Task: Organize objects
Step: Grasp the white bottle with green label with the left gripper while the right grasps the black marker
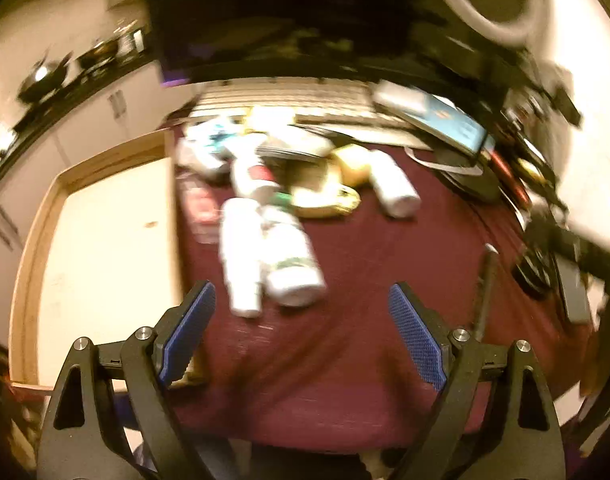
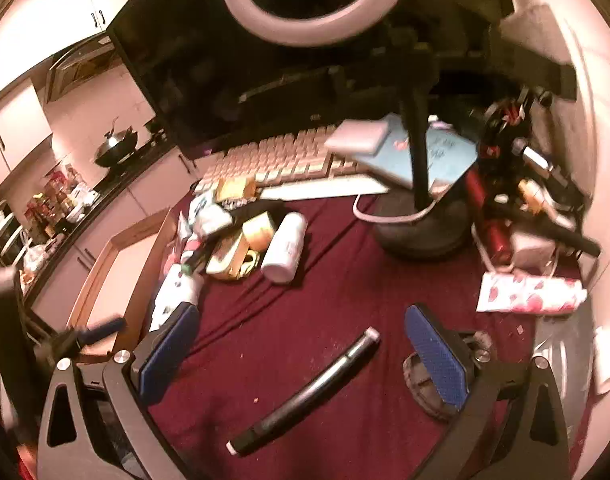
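Both grippers (image 1: 301, 332) (image 2: 301, 356) wide, empty

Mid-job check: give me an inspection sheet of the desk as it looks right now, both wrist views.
Surface: maroon cloth over the desk, wrinkled; a wooden tray sits at its left edge.
Job's things: white bottles lying on their sides in a pile beside the tray; another white bottle by yellow items; a dark pen-like tool lying alone on the cloth.
Clutter: keyboard, patterned tube, round black cap.
Claws: left claw open, empty; right claw open, empty, above the tool.
Cables: a pale cable curls by the black lamp base.
Surroundings: dark monitor, ring light, kitchen counter behind.
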`<state>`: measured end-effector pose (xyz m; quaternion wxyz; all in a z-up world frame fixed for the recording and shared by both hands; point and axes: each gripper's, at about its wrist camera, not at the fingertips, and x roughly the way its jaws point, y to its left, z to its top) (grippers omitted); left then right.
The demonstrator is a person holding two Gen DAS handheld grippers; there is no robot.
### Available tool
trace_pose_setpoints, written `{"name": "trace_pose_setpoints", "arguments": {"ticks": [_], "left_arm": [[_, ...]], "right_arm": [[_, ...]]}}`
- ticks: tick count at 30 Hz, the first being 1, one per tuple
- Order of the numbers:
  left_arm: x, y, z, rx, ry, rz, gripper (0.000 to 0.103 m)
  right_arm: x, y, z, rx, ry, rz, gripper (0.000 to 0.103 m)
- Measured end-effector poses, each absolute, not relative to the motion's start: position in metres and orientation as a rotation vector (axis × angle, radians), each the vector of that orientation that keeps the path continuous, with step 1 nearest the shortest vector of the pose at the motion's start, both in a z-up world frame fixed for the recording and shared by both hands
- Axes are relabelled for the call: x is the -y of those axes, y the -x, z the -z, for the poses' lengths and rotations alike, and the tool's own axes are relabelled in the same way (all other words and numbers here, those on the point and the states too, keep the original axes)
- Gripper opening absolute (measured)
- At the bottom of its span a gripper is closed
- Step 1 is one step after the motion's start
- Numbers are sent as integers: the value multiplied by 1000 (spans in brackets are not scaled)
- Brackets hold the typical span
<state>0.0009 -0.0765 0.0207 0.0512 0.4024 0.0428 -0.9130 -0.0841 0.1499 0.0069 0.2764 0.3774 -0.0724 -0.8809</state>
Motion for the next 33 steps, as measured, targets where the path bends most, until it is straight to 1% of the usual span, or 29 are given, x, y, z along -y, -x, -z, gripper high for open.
{"name": "trace_pose_setpoints", "arguments": {"ticks": [5, 8, 10, 12, 14, 17, 19, 22, 24, 26, 30, 33], "left_arm": [[115, -2, -22, -306, -1224, 2745, 89], [114, 3, -19, -315, -1237, 2758, 88], [108, 8, -14, -288, -1249, 2769, 86], [104, 17, -6, -256, -1260, 2765, 72], [105, 23, 0, -251, -1275, 2752, 62], [110, 31, 3, -298, -1282, 2759, 61], [114, 33, -3, -338, -1226, 2738, 61], [116, 37, -10, -323, -1189, 2738, 60], [118, 45, -8, -280, -1210, 2706, 37], [119, 49, -3, -299, -1221, 2670, 33], [102, 44, -11, -243, -1163, 2725, 32], [86, 48, -13, -199, -1193, 2756, 32]], "right_arm": [[-150, 80, 4, 184, -1048, 2353, 103], [-150, 81, 6, 179, -1050, 2349, 103], [-149, 82, 9, 180, -1055, 2350, 103], [-148, 82, 10, 176, -1056, 2352, 103], [-148, 85, 9, 176, -1051, 2349, 103], [-143, 85, 12, 155, -1037, 2342, 103], [-140, 85, 14, 147, -1037, 2337, 103], [-136, 82, 17, 138, -1034, 2331, 103], [-135, 81, 18, 129, -1035, 2332, 103], [-135, 80, 18, 129, -1031, 2338, 103], [-139, 80, 17, 132, -1021, 2364, 103], [-142, 82, 18, 141, -1027, 2367, 103]]}}
